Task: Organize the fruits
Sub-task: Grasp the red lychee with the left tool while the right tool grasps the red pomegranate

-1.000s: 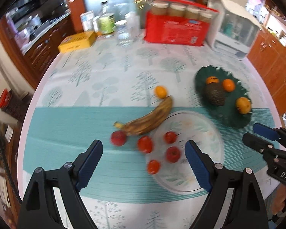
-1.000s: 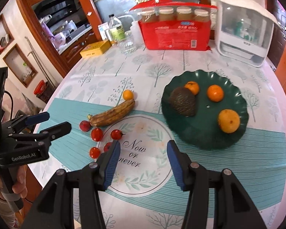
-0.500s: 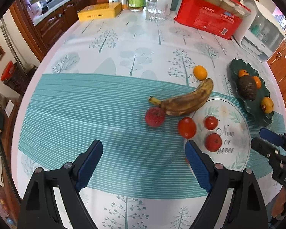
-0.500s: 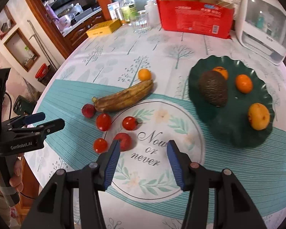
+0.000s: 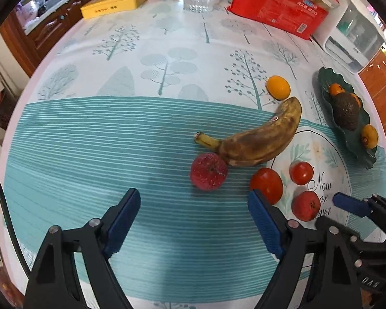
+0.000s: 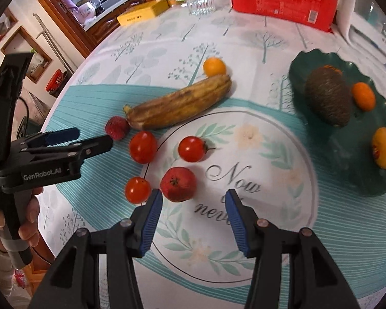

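Left wrist view: fifth small red fruit hidden behind left gripper [image 5: 194, 202], fingers wide, empty, closing slightly.

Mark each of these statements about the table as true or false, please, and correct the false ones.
1. The banana lies on the green plate. False: it lies on the tablecloth, left of the plate.
2. The avocado is on the green plate. True.
3. The right gripper holds a tomato. False: its jaws are open and empty.
4. A small orange fruit sits by the banana's far end. True.
5. The left gripper is shut on the banana. False: its jaws are open and empty, and have just been closing a little.
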`<state>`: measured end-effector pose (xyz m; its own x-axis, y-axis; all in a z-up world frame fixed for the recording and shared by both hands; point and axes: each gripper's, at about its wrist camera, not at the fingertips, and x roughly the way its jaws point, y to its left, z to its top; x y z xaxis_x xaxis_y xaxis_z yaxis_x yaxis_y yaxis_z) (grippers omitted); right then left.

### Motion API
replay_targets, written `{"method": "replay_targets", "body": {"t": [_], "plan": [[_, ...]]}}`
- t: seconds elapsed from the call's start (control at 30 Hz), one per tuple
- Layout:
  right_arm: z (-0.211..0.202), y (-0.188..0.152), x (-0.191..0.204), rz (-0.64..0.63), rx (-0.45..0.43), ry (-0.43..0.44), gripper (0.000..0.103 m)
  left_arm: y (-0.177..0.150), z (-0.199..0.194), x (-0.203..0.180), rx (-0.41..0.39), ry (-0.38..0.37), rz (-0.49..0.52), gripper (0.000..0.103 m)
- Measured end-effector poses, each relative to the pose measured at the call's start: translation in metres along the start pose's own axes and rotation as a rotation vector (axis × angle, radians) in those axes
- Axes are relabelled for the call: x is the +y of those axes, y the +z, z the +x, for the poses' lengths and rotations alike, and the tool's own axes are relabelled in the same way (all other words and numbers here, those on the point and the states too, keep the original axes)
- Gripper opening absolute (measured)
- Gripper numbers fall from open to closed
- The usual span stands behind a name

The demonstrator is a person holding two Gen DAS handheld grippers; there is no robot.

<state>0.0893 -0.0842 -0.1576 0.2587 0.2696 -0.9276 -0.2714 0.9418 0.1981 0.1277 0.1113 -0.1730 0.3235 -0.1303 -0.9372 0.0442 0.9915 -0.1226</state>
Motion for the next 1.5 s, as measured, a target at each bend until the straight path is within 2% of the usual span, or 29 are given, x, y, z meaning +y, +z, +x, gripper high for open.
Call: {"method": "replay_targets", "body": {"t": [0.2,0.33,0.47,0.67,0.9,1.1,1.5], "plan": [[0.015,0.008,0.009,-0.016,0.014,-0.008,0.044,0.009,0.016,0.007,0.017,-0.025,-0.003,0.072],[0.022,0.012,0.011,-0.010,0.023,-0.003,0.035,0.014,0.021,0.009,0.022,-0.041,-0.004,0.066],[0.025,0.014,0.015,-0.028,0.014,-0.025,0.035,0.017,0.027,0.005,0.026,-0.056,0.012,0.055],[0.026,0.014,0.016,-0.037,0.012,-0.032,0.035,0.020,0.028,-0.009,0.004,-0.056,0.051,0.032],[0.021,0.010,0.015,-0.036,0.015,-0.016,0.035,0.017,0.027,-0.015,0.005,-0.067,0.056,0.030],[0.006,0.004,0.016,-0.042,-0.009,-0.009,0.035,0.003,0.005,-0.025,0.008,-0.084,0.060,0.030],[-0.045,-0.020,-0.012,-0.029,-0.081,-0.010,0.035,-0.013,-0.046,-0.100,-0.032,-0.170,0.141,0.030]]}}
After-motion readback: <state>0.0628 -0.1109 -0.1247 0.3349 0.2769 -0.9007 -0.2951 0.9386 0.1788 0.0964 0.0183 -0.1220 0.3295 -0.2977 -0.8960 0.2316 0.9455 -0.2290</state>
